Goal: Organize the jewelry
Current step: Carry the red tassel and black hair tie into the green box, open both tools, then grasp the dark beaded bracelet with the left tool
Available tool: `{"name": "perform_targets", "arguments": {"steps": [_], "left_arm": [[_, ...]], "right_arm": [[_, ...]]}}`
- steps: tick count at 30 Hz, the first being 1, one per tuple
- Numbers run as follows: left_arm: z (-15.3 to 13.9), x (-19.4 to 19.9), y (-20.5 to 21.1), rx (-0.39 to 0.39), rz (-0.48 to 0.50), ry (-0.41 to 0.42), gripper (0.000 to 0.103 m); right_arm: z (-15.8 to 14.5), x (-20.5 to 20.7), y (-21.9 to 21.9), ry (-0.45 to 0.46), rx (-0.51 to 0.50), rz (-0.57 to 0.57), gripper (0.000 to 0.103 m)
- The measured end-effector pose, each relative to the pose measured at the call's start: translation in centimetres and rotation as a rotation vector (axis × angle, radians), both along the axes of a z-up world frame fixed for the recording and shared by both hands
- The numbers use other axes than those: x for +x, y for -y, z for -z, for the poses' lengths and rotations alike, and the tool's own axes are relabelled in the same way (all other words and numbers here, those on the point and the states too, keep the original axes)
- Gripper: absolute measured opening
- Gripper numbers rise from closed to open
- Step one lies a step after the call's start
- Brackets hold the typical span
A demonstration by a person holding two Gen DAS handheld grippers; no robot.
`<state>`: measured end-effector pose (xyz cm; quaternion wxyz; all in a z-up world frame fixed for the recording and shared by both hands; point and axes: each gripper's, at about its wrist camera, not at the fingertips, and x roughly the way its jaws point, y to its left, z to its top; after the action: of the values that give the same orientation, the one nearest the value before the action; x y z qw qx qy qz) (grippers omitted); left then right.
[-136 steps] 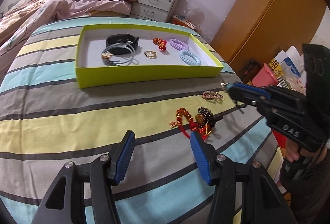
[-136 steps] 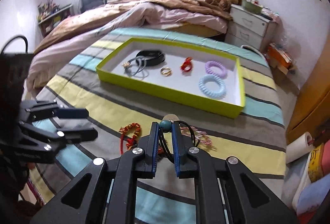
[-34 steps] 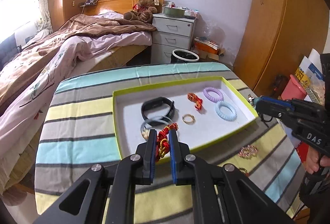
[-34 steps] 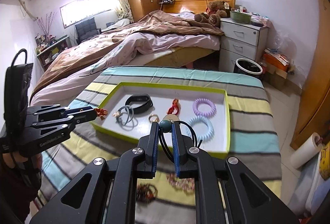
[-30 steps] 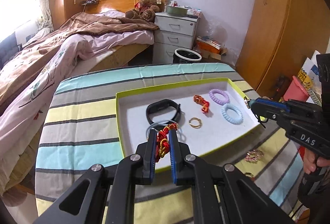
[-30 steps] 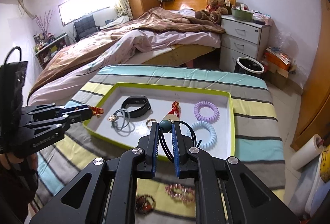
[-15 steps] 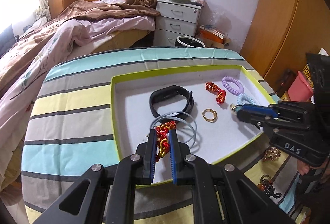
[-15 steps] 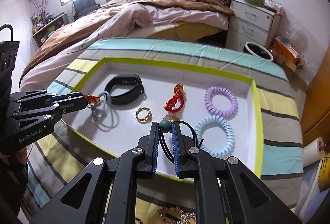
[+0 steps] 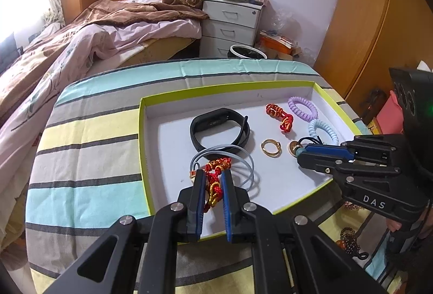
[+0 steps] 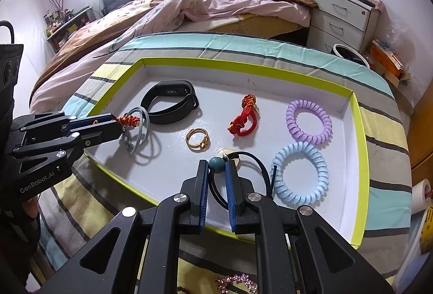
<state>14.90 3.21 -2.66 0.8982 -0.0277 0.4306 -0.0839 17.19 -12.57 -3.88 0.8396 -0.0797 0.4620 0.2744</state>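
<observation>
Left wrist view: my left tool (image 9: 212, 187) clamped on red-gold knotted bracelet (image 9: 215, 175) over tray (image 9: 151, 156); soft, limp, light. My right tool (image 10: 216, 180) pinches black cord hair tie (image 10: 245, 158) at teal bead.

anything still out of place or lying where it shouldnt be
Yes. A pink sparkly piece and a dark beaded bracelet lie on the striped cloth, outside the green-rimmed tray where the other pieces sit. Nothing looks damaged.
</observation>
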Motion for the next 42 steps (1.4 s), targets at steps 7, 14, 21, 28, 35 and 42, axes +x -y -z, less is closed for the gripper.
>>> {"name": "perform_targets", "arguments": {"steps": [7, 14, 21, 28, 35, 42], "left_arm": [[0.1, 0.1, -0.3, -0.001, -0.013, -0.008, 0.012], [0.1, 0.1, -0.3, -0.006, -0.013, -0.003, 0.015], [-0.5, -0.2, -0.1, -0.015, -0.009, 0.012, 0.032], [-1.0, -0.8, 0.0, -0.011, -0.008, 0.015, 0.038], [-2.1, -2.7, 0.8, 0.006, -0.017, 0.036, 0.050], [-3.3, -5.6, 2.1, -0.014, -0.038, 0.060, 0.054]], "right_arm": [[0.0, 0.0, 0.0, 0.007, -0.017, 0.001, 0.013], [0.0, 0.1, 0.2, 0.005, -0.014, 0.005, 0.021], [-0.2, -0.1, 0.2, 0.011, -0.002, 0.005, 0.039], [-0.9, -0.7, 0.5, 0.035, -0.006, 0.021, 0.046], [-2.1, -2.3, 1.5, 0.067, 0.017, 0.044, 0.048], [-3.6, -5.2, 3.6, 0.105, 0.060, 0.100, 0.049]]}}
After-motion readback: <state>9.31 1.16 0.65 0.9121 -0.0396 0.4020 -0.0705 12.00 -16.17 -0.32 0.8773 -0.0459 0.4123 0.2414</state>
